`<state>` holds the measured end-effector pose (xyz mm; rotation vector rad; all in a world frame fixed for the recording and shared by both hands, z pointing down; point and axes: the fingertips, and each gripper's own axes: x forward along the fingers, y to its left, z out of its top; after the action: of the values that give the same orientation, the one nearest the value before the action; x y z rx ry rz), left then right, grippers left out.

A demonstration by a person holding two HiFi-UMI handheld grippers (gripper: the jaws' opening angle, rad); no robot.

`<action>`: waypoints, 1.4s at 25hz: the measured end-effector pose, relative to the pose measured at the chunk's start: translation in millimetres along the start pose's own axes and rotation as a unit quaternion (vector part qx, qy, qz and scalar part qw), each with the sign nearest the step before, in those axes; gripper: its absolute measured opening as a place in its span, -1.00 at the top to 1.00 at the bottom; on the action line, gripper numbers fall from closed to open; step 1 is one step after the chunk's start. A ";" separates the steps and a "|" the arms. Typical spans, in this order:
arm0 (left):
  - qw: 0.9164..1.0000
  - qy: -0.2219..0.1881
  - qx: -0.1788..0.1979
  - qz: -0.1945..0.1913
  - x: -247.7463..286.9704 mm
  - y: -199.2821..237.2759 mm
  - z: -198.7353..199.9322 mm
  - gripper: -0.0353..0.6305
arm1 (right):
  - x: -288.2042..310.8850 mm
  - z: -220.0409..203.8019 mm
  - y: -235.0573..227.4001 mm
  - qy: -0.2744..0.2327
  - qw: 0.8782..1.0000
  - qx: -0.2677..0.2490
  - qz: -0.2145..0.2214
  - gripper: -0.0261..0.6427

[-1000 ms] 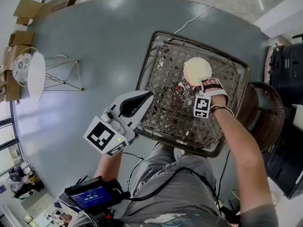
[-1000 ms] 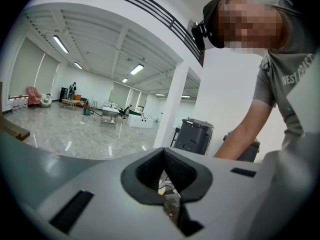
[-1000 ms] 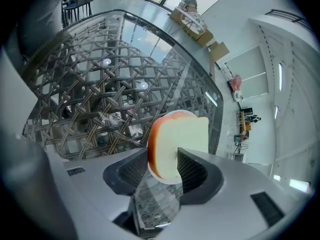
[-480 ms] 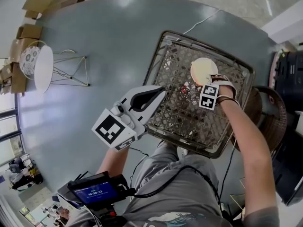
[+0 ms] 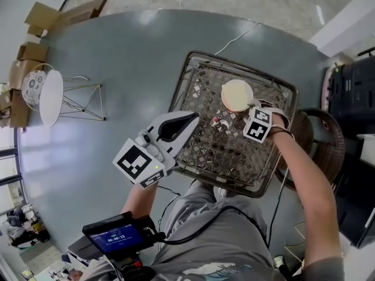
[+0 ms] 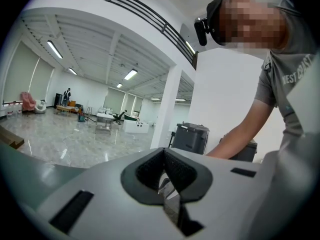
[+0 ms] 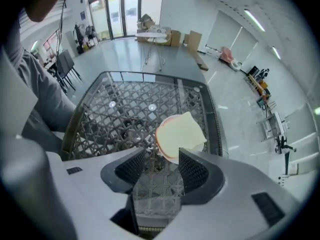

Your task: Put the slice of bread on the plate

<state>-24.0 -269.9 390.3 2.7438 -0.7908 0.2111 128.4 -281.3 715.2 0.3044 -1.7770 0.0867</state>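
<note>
A pale slice of bread (image 7: 182,134) lies on a small round plate (image 7: 160,140) on the lattice table (image 7: 85,114). In the head view the plate (image 5: 225,92) with the bread (image 5: 238,94) sits near the table's far right corner. My right gripper (image 7: 161,168) hangs above the plate's near edge and points down. Its jaws have just been opening and stand wide, with nothing between them. Held level over the table's left rim (image 5: 176,95), my left gripper (image 5: 195,118) has its pads (image 6: 172,166) pressed together and holds nothing.
A brown wicker chair (image 5: 319,148) stands at the table's right, with black bins (image 5: 351,92) beyond it. A white round side table (image 5: 50,97) on wire legs and cardboard boxes (image 5: 35,16) stand far left. A white cable (image 5: 234,37) runs across the grey floor.
My right gripper has lifted away from the plate and its jaws stand wider. The bread stays on the plate. My left gripper has drifted a little toward the table's rim.
</note>
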 end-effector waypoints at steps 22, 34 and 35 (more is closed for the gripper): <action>0.994 -0.058 0.070 -0.053 1.4 -128.5 84.6 0.88 | -405.6 69.4 41.9 -0.484 0.842 0.217 -0.099 0.90; 0.981 -0.096 0.142 -0.096 -17.9 -233.7 130.8 0.88 | -549.3 49.0 107.7 -0.565 0.778 0.231 -0.148 0.91; 0.980 -0.099 0.145 -0.095 -19.4 -239.3 132.4 0.88 | -553.8 46.3 112.3 -0.566 0.777 0.230 -0.149 0.91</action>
<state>97.1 -106.1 206.8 3.1320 -0.5766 0.0138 165.5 -96.1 180.6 1.1862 -2.8648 0.1233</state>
